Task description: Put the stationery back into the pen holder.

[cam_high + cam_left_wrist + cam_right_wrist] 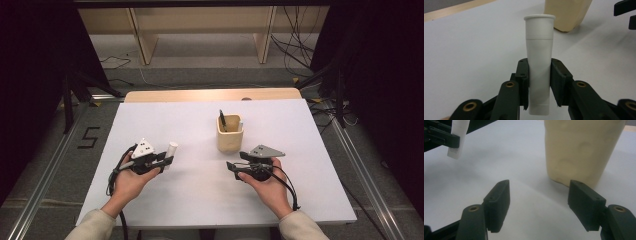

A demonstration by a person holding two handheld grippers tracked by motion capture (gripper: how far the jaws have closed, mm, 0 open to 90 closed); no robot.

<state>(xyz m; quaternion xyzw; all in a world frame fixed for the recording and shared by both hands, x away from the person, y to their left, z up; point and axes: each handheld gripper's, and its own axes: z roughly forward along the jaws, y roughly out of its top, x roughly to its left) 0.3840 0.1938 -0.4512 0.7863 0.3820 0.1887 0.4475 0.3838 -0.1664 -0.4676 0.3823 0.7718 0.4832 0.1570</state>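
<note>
My left gripper [167,160] is shut on a white squeeze tube [171,151], cap end pointing away from the hand. In the left gripper view the tube [539,67] stands between the two black pads [559,80], which press its sides, and it is off the table. A cream-coloured holder cup [230,134] stands right of centre with a dark pen [222,120] in it. My right gripper [234,168] hovers just in front of the cup, open, nothing between its fingers. In the right gripper view the cup [581,150] rises close ahead at the right.
A white sheet [200,200] covers the table, with a wooden edge [210,94] at the far side. Cables and wooden shelving legs lie on the floor beyond. A metal rail [360,170] runs along the right of the table.
</note>
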